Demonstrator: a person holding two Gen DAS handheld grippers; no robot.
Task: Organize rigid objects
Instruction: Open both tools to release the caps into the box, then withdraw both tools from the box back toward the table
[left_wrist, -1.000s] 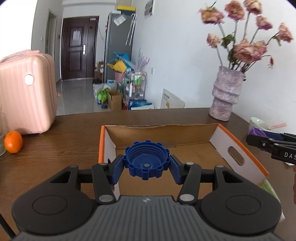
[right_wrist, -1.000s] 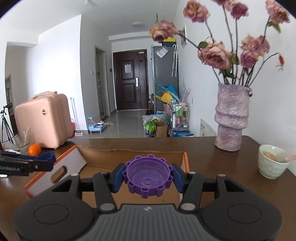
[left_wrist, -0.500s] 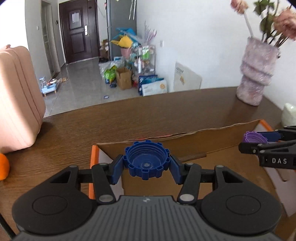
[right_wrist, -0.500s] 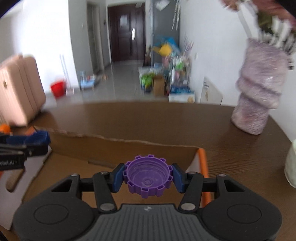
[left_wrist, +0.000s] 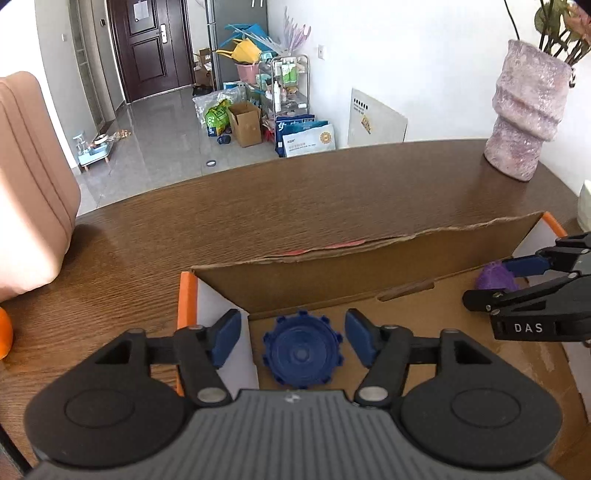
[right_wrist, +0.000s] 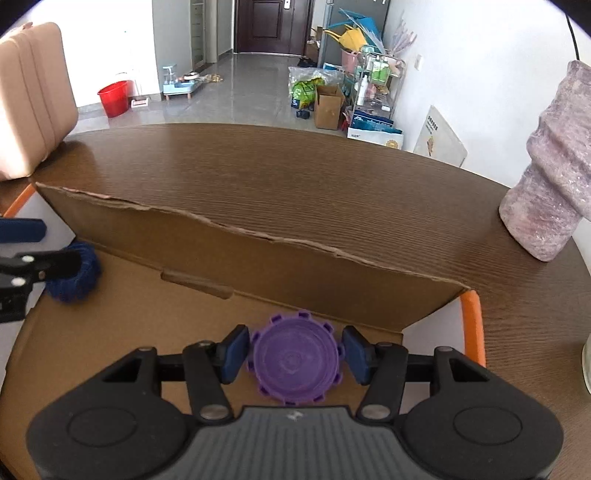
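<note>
Release step: left gripper (left_wrist: 291, 338) fingers have just spread, blue cap (left_wrist: 302, 353) lying free in box (left_wrist: 369, 277). Right gripper (right_wrist: 293, 354) fingers barely parted around purple cap (right_wrist: 295, 363) (contact unclear). Next: widen, withdraw.

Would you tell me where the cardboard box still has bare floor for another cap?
The box floor lies bare between the blue cap at its left end and the purple cap at its right end. Both ends are crowded by grippers.

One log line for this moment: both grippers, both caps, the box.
left gripper: just opened, blue toothed plastic cap loose between pads | right gripper: purple toothed plastic cap between pads, contact unclear | both inside cardboard box
</note>
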